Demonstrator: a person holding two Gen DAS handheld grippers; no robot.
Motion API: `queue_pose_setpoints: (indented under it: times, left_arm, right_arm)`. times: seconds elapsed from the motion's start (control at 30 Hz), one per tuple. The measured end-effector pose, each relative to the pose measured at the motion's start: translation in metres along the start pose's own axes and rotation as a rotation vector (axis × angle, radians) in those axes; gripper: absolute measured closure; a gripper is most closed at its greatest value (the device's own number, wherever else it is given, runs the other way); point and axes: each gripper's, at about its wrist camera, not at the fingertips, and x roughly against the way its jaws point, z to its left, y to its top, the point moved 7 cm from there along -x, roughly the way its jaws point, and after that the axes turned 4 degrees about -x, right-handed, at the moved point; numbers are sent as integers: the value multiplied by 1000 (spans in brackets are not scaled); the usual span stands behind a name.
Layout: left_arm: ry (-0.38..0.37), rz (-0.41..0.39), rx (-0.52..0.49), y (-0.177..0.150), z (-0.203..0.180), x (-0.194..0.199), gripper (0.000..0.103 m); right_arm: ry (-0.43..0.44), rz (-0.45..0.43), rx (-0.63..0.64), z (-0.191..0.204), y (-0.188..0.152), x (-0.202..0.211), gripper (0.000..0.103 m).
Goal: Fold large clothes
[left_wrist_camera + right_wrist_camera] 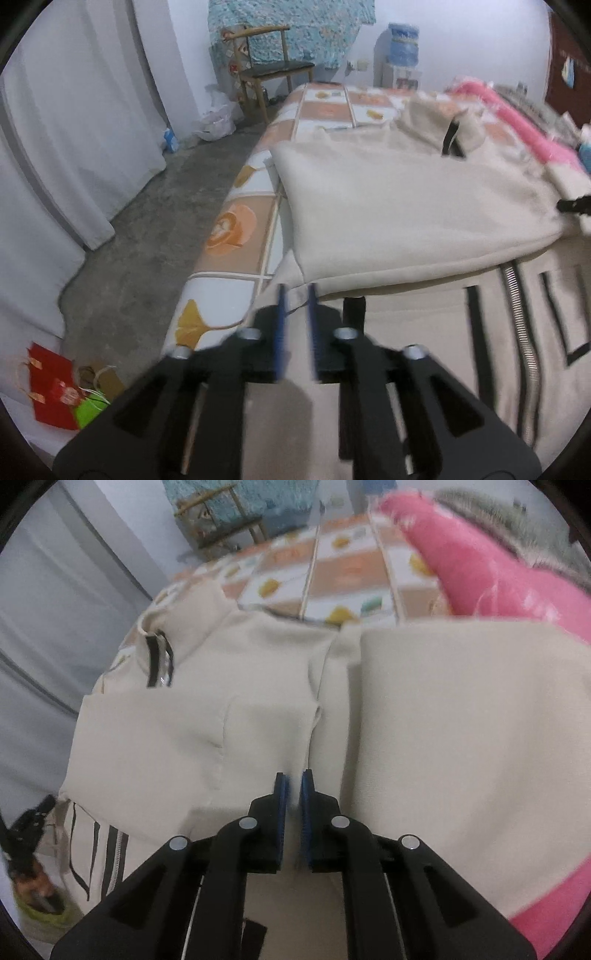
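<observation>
While the left wrist view is a bit smeared, you can still see the left tool [296, 291] hanging over the near-left edge of the bed [236, 229], its blue pads a little apart with nothing between them, so it's slightly spread and holding nothing. Right beyond its tips lies the cream jacket [406, 206], already folded over on itself into a thick flat slab that runs along the left edge of the bed, with a metal zipper [517, 314] and black stripes showing on the layer underneath. A wooden chair [273, 70] and a water dispenser [400, 55] sit past the far end of the bed, for what it's worth. Switching to the right wrist view, the right tool [294, 779] has its pads nearly together, just a thin gap, hovering over the middle of the same jacket near a seam, and I can't see any cloth pinched in there. A pink blanket [480, 572] is bunched along the right edge of the bed. My guess is this fabric is soft, fairly thick and floppy, so it'll sag and slide if you grab one layer only. I'd pinch both layers at the folded edge or corners, one tool at each end.
</observation>
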Motion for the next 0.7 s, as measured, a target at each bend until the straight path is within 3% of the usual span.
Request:
queue_pose_setpoints:
  times: [0.13, 0.2, 0.3, 0.37, 0.5, 0.63, 0.67, 0.7]
  left_arm:
    - [-58, -79, 30, 23, 13, 31, 78]
    - [-101, -112, 32, 44, 10, 32, 66]
    - [-187, -91, 34, 73, -5, 5, 51]
    - [-217, -45, 16, 85, -20, -23, 50]
    - [-212, 0, -35, 101, -42, -79, 44]
    - [-138, 108, -29, 91, -39, -137, 41]
    - [-137, 64, -22, 94, -38, -134, 39]
    - [-126, 84, -29, 93, -37, -136, 39]
  right_arm:
    - [19, -74, 12, 15, 3, 33, 86]
    - [28, -81, 36, 27, 3, 35, 69]
    - [20, -58, 103, 53, 0, 15, 63]
    - [39, -27, 109, 65, -2, -4, 62]
    - [-35, -1, 138, 73, -4, -37, 57]
    - [-99, -39, 183, 73, 0, -44, 53]
    - [-120, -34, 182, 72, -1, -43, 53]
    - [-136, -29, 176, 71, -2, -41, 52]
